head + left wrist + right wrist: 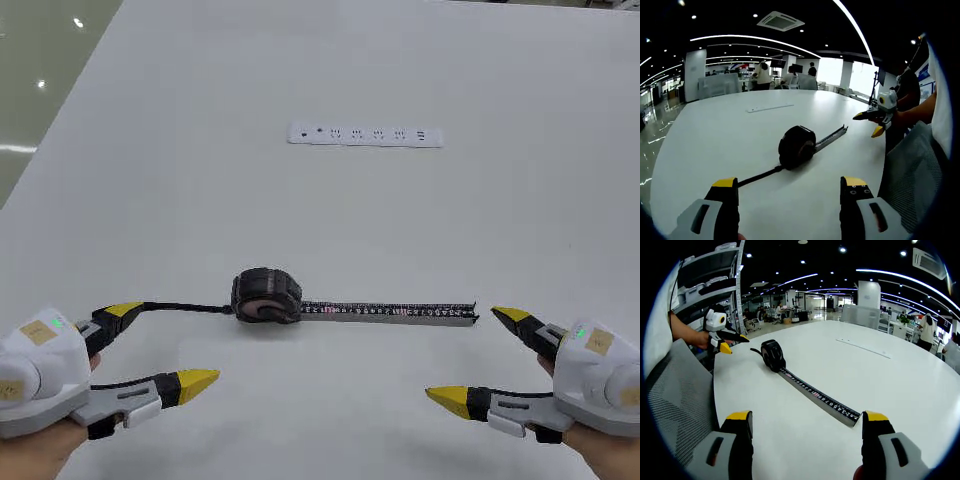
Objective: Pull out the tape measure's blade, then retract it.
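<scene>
Left gripper and right gripper are both wide open and hold nothing. The tape measure lies on the white table between them, its blade stretched out to the right. If the blade zips back fast, the tape measure may skid away.
</scene>
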`<state>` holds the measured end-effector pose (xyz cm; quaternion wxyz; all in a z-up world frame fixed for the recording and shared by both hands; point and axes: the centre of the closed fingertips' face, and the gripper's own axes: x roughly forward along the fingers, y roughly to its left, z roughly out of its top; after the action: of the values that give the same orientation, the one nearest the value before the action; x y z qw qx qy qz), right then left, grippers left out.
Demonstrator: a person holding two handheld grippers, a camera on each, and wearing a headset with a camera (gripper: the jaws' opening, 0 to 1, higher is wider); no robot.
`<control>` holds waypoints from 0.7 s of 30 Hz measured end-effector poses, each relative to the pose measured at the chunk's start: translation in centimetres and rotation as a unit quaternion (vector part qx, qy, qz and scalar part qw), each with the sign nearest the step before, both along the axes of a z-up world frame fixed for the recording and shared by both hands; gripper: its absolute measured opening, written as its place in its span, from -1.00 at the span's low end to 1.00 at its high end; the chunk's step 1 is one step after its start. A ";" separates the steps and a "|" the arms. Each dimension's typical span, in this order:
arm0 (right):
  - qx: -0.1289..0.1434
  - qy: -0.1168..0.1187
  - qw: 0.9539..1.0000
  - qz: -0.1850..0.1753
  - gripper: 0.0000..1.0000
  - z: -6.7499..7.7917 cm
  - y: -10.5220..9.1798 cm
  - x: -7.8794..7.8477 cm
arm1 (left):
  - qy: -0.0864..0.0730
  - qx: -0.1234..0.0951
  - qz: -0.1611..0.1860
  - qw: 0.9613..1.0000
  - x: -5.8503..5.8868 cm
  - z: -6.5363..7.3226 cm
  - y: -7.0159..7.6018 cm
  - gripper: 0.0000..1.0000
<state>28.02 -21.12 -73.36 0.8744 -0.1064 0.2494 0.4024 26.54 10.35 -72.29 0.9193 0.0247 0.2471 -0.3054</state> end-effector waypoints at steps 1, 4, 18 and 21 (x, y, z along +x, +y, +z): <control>0.004 0.002 1.000 0.000 0.74 0.1 0.0 -0.1 | -0.001 -0.002 0.004 1.000 -0.2 0.0 0.0 0.62; 0.004 0.001 1.000 -0.002 0.76 0.1 0.0 -0.4 | 0.000 -0.006 0.010 1.000 -0.8 0.0 0.0 0.63; 0.012 -0.001 1.000 -0.028 0.85 0.4 -0.4 -1.8 | 0.006 -0.012 0.028 1.000 -2.2 -0.1 0.2 0.69; 0.014 -0.003 0.999 -0.035 0.86 0.5 -0.7 -2.1 | 0.011 -0.016 0.034 0.999 -2.5 -0.4 0.4 0.69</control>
<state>25.92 -21.83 -72.91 0.8900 -0.0870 0.2446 0.3749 24.05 10.75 -72.68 0.9266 -0.0021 0.2528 -0.2784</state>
